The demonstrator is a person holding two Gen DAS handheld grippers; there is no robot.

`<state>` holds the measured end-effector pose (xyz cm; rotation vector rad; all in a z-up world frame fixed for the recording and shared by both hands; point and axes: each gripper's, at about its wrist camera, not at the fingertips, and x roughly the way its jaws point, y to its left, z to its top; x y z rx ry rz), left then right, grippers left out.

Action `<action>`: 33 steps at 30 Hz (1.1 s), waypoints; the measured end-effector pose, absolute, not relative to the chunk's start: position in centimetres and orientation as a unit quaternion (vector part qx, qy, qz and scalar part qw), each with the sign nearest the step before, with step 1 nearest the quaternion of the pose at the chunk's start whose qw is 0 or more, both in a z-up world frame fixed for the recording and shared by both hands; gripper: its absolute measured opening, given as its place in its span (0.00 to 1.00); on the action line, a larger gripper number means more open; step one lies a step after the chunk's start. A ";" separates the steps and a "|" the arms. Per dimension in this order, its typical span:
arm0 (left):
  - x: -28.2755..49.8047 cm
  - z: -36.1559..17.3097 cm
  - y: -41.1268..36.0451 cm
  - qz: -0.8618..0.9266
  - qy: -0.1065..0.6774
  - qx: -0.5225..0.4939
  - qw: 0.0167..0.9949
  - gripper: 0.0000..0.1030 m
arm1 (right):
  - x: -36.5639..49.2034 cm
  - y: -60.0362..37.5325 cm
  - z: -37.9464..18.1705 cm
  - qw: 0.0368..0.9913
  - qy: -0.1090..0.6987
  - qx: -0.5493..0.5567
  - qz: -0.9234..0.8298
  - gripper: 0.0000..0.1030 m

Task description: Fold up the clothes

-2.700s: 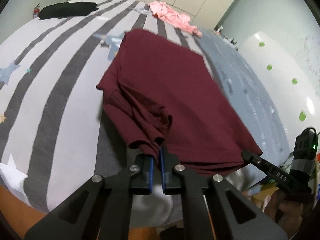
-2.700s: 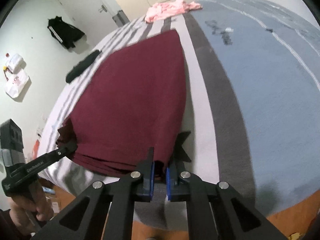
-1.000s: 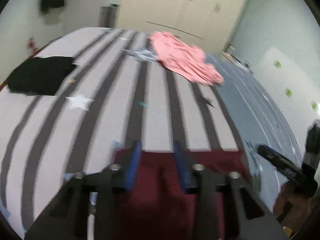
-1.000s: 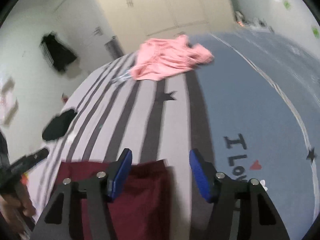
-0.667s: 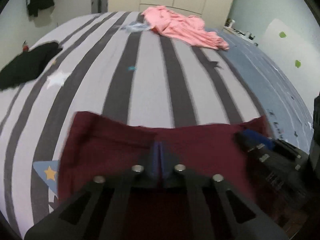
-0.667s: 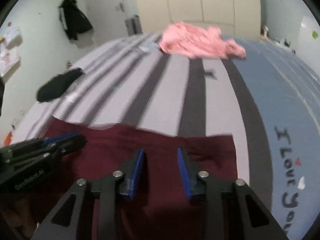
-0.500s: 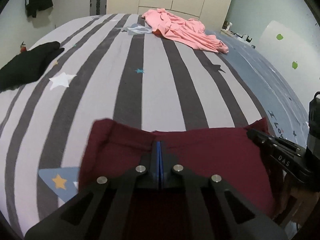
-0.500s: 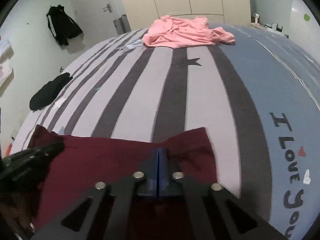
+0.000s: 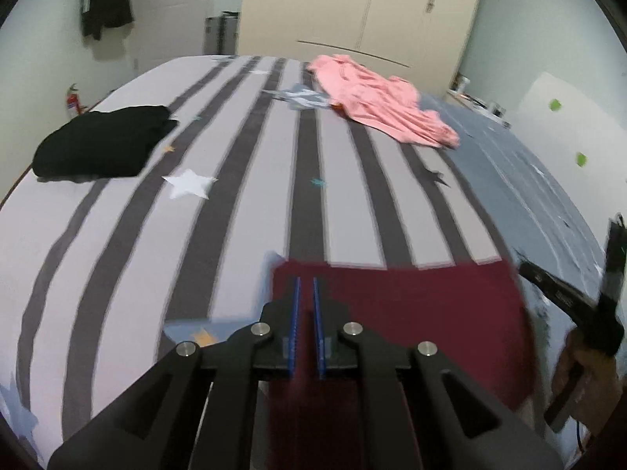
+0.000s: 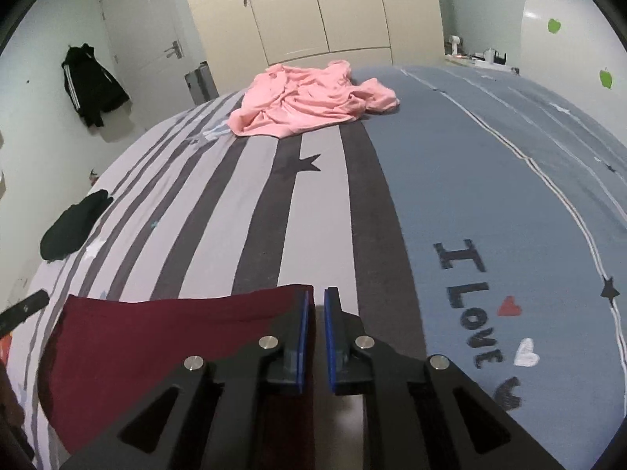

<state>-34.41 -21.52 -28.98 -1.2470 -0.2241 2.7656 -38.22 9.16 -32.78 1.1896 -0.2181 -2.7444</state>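
Observation:
A folded maroon shirt [image 9: 411, 313] lies flat at the near edge of the striped bed [image 9: 243, 211]. My left gripper [image 9: 305, 293] hovers over the shirt's left corner, its jaws a narrow gap apart and holding nothing. My right gripper [image 10: 318, 305] is at the shirt's [image 10: 164, 333] right edge, jaws slightly apart and empty. The right gripper also shows at the far right of the left wrist view [image 9: 564, 297].
A crumpled pink garment [image 9: 376, 105] lies at the far end of the bed, also seen in the right wrist view [image 10: 309, 98]. A folded black garment [image 9: 102, 141] sits at the left edge. A wardrobe [image 10: 313, 8] stands behind the bed.
Both grippers carried the shirt's near edge over to fold it in half, let go, shut briefly, and now stand slightly open. The left gripper has shifted to the shirt's left corner.

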 end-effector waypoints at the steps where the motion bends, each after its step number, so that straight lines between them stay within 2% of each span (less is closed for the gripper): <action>1: -33.8 -29.3 -20.8 0.905 -0.070 -0.415 0.058 0.04 | -37.6 8.9 -32.4 0.079 -0.068 0.394 -0.913 0.09; 5: -32.5 -31.4 -19.3 0.895 -0.059 -0.438 0.057 0.04 | -34.6 6.4 -32.2 0.118 -0.043 0.398 -0.909 0.10; 8: -32.2 -32.5 -21.1 0.896 -0.053 -0.441 0.018 0.04 | -34.0 5.8 -34.0 0.119 -0.021 0.413 -0.903 0.09; 9: -32.3 -32.5 -22.2 0.896 -0.055 -0.441 -0.001 0.04 | -33.9 5.9 -34.7 0.115 -0.015 0.417 -0.901 0.06; 13: -31.9 -32.0 -26.7 0.892 -0.083 -0.441 -0.050 0.04 | -34.5 9.9 -35.6 0.049 -0.042 0.427 -0.902 0.11; 16: -30.5 -30.3 -26.6 0.898 -0.085 -0.431 -0.027 0.04 | -34.6 13.1 -35.2 0.015 -0.081 0.431 -0.899 0.12; 19: -28.4 -29.1 -23.9 0.898 -0.078 -0.433 0.024 0.04 | -33.2 12.1 -33.6 0.044 -0.051 0.415 -0.907 0.12; 23: -26.9 -30.2 -20.7 0.889 -0.065 -0.450 0.058 0.04 | -30.1 8.5 -32.2 0.105 -0.030 0.405 -0.908 0.12; 27: -26.8 -32.3 -20.8 0.885 -0.058 -0.460 0.041 0.03 | -27.7 4.5 -32.9 0.152 -0.016 0.413 -0.898 0.12; 31: -26.7 -33.5 -24.1 0.880 -0.050 -0.471 -0.021 0.02 | -26.6 5.0 -35.4 0.152 -0.015 0.428 -0.891 0.10; 33: -26.5 -33.9 -26.3 0.873 -0.059 -0.481 -0.057 0.02 | -26.5 6.3 -35.7 0.143 -0.017 0.431 -0.891 0.06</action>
